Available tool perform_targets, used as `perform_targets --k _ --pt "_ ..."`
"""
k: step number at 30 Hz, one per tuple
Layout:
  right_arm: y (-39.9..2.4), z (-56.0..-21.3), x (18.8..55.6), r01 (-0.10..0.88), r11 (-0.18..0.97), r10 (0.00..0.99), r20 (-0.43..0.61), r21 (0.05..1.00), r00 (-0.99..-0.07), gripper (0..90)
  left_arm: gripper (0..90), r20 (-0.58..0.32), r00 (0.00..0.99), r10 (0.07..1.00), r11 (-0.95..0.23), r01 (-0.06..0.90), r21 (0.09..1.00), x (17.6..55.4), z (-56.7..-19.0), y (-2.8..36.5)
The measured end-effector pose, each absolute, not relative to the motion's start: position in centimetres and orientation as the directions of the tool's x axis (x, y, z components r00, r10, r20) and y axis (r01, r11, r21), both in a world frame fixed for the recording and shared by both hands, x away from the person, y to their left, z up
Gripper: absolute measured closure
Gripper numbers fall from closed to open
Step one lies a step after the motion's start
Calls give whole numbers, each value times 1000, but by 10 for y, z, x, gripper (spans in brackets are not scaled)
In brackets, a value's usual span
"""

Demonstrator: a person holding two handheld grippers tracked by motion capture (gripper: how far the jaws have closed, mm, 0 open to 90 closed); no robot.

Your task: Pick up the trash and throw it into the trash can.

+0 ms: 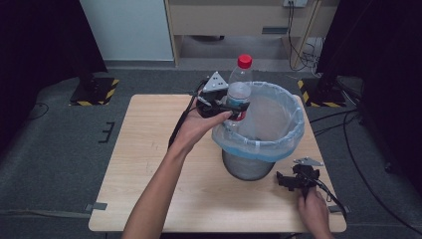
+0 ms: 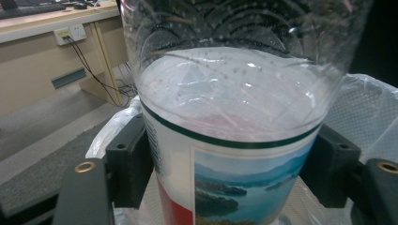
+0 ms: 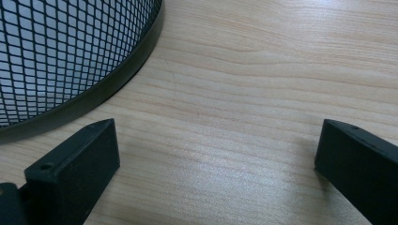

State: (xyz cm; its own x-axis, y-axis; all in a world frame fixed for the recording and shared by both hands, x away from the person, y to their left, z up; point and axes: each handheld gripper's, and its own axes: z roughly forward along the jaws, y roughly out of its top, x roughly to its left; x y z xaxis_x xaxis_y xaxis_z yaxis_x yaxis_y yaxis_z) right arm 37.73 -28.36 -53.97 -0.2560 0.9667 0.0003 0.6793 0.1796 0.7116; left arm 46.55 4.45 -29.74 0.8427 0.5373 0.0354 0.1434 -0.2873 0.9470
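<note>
While a wooden table [image 1: 149, 164] is viewed from above, a clear plastic bottle [image 1: 239, 89] with a red cap is seen held upright at the near-left rim of a wire-mesh bin [image 1: 246, 167] — its lower part already inside the rim, its neck and cap standing above it. The bin is lined with a pale blue bag [image 1: 278, 142] folded over the edge, and it stands toward the right of the tabletop.

The left gripper [image 1: 226, 105] is closed around the bottle's labelled middle. From the left gripper view, both black jaws are seen pressed against the sides of the bottle [image 2: 234, 140], whose label carries a lake scene under a green band; the bag [image 2: 366, 108] lies behind it.

The right gripper [image 1: 288, 180] is rested low on the table beside the bin's base, near the front right corner, with a hand [image 1: 314, 209] on it. From the right gripper view its jaws are seen spread wide — nothing between them but bare wood [image 3: 244, 93], with the bin's mesh wall [image 3: 70, 51] just beside the left jaw.
</note>
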Motion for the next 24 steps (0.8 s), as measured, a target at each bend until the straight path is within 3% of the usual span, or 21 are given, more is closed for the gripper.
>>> perform_targets --k 2,4,13,18,24 --pt "-284 -540 377 679 180 967 0 711 -256 3 179 31 844 536 -275 139 951 465 -296 46" --pt "-284 -540 377 679 180 967 0 711 -256 3 151 32 838 545 -258 131 957 464 -293 51" --pt "-283 -540 377 684 173 968 6 709 -251 3 153 49 742 669 -193 109 975 450 -277 113" --pt "-283 -540 377 683 179 967 2 708 -255 4 126 26 679 734 -195 174 965 456 -293 148" --pt "-283 -540 377 683 179 967 2 708 -256 3 89 -18 662 749 -189 240 952 461 -324 165"
